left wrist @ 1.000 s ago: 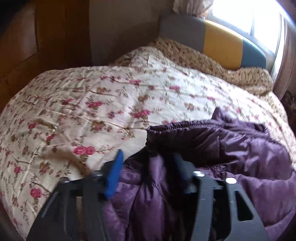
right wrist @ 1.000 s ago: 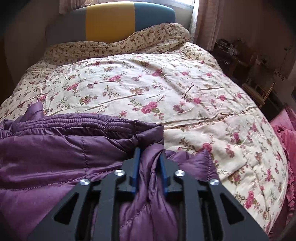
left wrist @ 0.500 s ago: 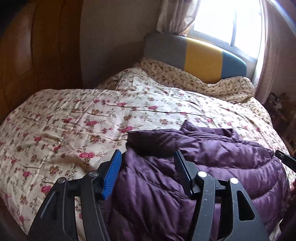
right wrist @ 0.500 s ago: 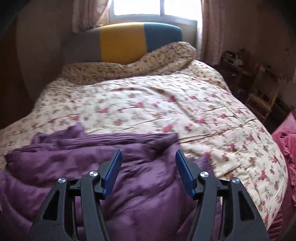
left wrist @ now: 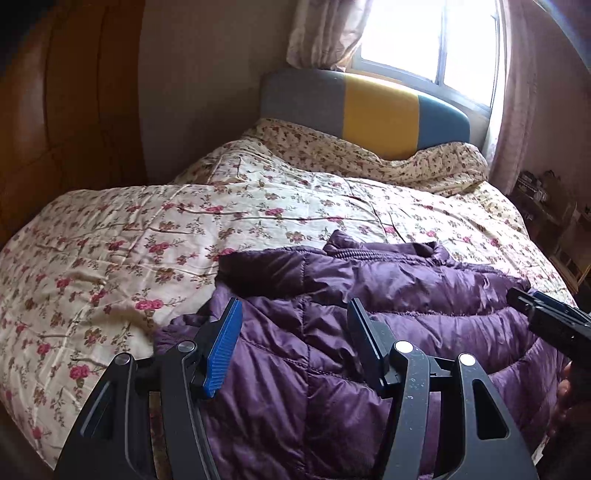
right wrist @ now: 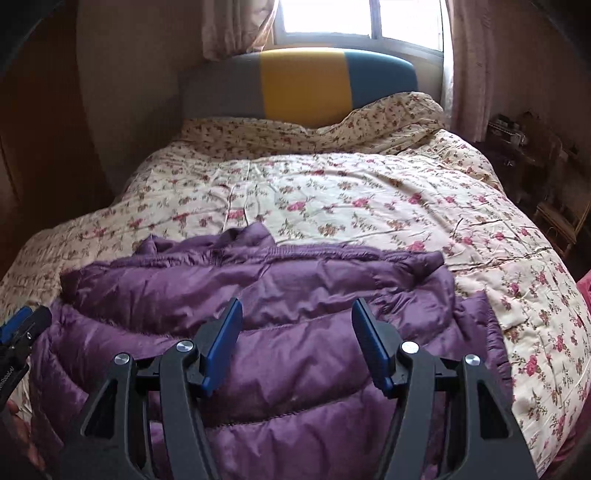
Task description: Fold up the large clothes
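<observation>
Purple jacket point(right wrist: 280, 332) lies on bed point(right wrist: 332, 192), near edge, folded over at least once but lumpy. Left gripper point(left wrist: 295, 332) and right gripper point(right wrist: 295, 332): jaws apart, holding nothing. Further folds probably left.

A cream floral quilt point(right wrist: 369, 206) covers the bed, with a smaller-patterned floral cover point(right wrist: 369, 122) bunched against the headboard point(right wrist: 303, 85), which has 3 panels: grey, yellow, teal. A bright window point(right wrist: 354, 18) sits behind it, flanked by pale curtains point(right wrist: 469, 66). Dark wooden furniture point(right wrist: 524, 144) stands at the bed's right; a wooden wardrobe point(left wrist: 62, 129) stands left.
</observation>
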A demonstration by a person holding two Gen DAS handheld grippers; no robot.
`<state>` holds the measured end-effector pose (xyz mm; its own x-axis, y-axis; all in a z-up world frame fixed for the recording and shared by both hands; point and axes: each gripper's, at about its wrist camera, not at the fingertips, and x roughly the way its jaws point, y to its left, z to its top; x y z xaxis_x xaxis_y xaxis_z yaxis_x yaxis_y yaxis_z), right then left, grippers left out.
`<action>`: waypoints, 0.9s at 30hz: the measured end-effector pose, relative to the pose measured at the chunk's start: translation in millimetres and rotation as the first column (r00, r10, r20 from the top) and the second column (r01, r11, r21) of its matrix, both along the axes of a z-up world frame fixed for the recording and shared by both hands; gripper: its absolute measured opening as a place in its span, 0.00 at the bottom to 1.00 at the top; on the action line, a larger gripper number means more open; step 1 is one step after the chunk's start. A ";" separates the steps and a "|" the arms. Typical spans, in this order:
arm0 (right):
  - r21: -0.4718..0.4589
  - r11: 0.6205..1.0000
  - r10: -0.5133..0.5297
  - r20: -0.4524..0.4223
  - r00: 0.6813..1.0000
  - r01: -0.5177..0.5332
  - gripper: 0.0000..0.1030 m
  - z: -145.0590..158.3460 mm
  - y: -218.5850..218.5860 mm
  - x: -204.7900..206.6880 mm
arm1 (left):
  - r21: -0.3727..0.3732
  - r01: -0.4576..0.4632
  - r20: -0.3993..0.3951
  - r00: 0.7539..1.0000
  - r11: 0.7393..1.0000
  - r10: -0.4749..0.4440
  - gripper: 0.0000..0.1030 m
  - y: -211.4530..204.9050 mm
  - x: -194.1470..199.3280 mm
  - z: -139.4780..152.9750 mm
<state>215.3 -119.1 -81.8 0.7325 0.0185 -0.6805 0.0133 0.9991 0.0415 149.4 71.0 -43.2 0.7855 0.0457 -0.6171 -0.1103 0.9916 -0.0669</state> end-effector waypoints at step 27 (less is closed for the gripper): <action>-0.048 0.999 -0.004 -0.096 0.995 -0.001 0.63 -53.9 4.9 29.6 | -0.162 0.001 -0.117 0.993 0.987 -0.020 0.58 20.6 31.5 -55.6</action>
